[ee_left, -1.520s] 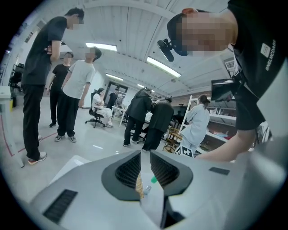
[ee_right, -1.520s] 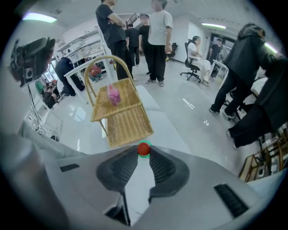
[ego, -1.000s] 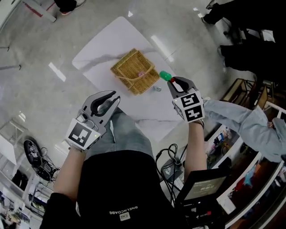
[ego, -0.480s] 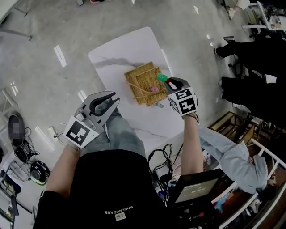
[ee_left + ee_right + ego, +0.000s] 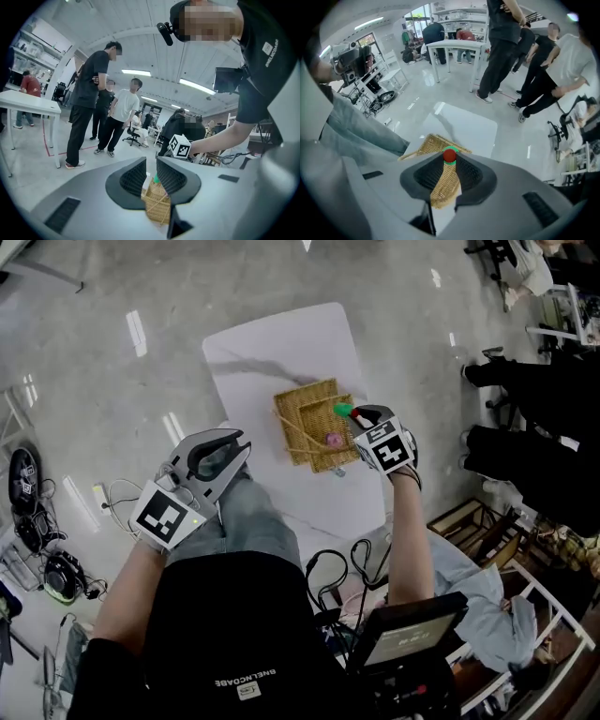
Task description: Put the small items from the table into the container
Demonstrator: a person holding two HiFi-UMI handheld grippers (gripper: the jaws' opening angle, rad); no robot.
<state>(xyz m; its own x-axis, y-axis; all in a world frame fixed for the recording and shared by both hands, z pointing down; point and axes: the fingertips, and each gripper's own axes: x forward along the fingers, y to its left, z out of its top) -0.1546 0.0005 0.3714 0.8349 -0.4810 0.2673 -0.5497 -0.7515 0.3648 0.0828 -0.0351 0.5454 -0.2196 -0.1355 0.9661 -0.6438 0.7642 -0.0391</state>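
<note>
Glossy grey flooring (image 5: 112,324) is stretching across the room and throwing back the ceiling lights. Several people (image 5: 89,98) are standing on it in the background of the left gripper view, near a long white bench (image 5: 28,104). A white table (image 5: 281,343) is standing in front of the person who is wearing the head camera. A woven wicker basket (image 5: 314,423) is sitting on the table, near the edge closest to that person.

The left hand-held gripper (image 5: 225,448) is hovering off the table, over the person's lap. Its jaws are standing spread with nothing between them. Its own view is showing only the distant basket (image 5: 157,206) through the gap.

The right hand-held gripper (image 5: 354,413) is pointing steeply down at the basket's right side. It is pinching a small green-and-red item (image 5: 343,410) at its fingertips. In the right gripper view the jaws are pressing on the item's red part (image 5: 449,155), a green rim is showing around it, and the basket (image 5: 436,145) is lying directly beneath.

A small pink item (image 5: 333,440) is lying inside the basket. One more small pale item (image 5: 338,471), too small to name, is lying on the table just beside the basket's near corner.
</note>
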